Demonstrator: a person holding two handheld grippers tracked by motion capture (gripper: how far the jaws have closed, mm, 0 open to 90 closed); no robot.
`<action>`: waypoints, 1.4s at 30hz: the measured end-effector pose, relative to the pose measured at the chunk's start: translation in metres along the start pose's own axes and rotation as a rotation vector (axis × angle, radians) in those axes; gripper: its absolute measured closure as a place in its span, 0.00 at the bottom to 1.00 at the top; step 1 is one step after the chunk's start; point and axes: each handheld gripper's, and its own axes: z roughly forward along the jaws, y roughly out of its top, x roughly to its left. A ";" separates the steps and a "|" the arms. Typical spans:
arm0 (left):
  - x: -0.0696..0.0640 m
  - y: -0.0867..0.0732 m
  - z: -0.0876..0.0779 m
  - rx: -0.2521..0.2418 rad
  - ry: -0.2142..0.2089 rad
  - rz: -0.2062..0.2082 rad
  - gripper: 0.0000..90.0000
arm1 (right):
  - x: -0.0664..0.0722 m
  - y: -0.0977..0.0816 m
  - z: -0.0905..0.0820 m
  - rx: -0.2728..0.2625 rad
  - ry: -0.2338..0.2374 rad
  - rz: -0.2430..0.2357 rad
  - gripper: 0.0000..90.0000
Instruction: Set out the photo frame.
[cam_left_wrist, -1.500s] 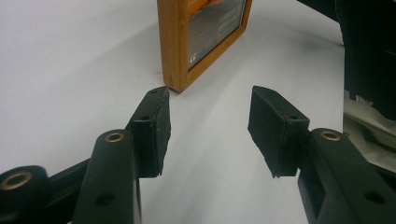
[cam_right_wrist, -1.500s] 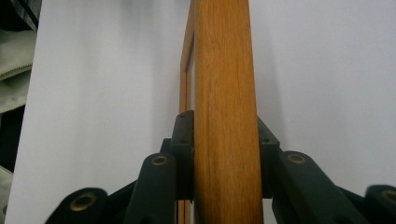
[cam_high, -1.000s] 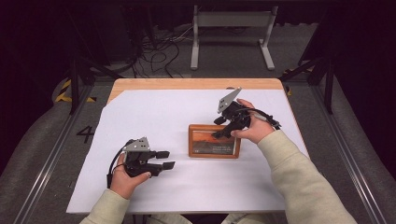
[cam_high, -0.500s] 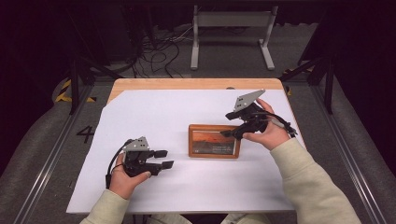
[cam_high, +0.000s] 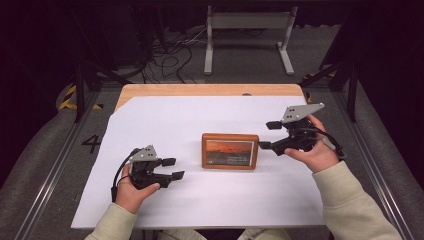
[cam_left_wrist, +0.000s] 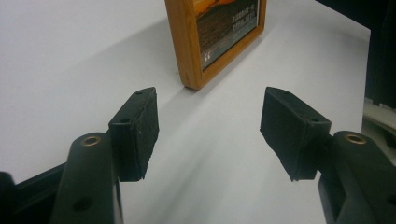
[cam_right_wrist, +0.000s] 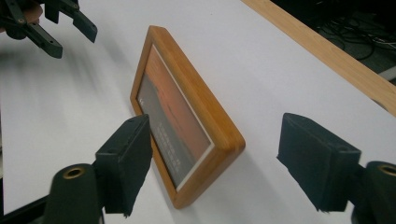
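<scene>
Your right hand (cam_high: 316, 152) has moved off to the right of the wooden picture frame (cam_high: 230, 151) since the earlier frames, where its gripper sat on top of the frame's right end. Now the right gripper (cam_high: 265, 135) hangs just beside the frame's right edge, jaws spread and pointing back at it, nothing between the pads; those jaws have just been opening. In the right gripper view the frame's near corner lies ahead of the gap, apart from both pads.

White table cover (cam_high: 165, 120): unchanged, frame lying flat on it near the middle, picture side up, an orange sunset print showing. Frame position matches the earlier frames as far as you can tell.

Your left hand (cam_high: 131, 187) holds its place at the near left. The left gripper (cam_high: 172, 168) has also just been opening its jaws; they stand spread with bare cover between them, and the frame's near left corner (cam_left_wrist: 196, 79) sits well ahead of them in the left gripper view.

Judgement: you have let go of the frame. It rests free, both grippers clear of it, so the placing step looks finished and either gripper could take it up again.
</scene>
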 end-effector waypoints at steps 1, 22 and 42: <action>0.000 0.000 0.000 0.000 0.005 0.002 0.40 | 0.000 -0.003 -0.003 -0.005 -0.016 0.012 0.26; 0.004 -0.002 -0.004 -0.053 0.055 -0.004 0.33 | 0.009 -0.097 -0.027 -0.185 -0.177 0.179 0.17; 0.004 -0.005 -0.002 -0.065 0.075 0.015 0.32 | 0.009 -0.141 0.006 -0.170 -0.189 0.191 0.19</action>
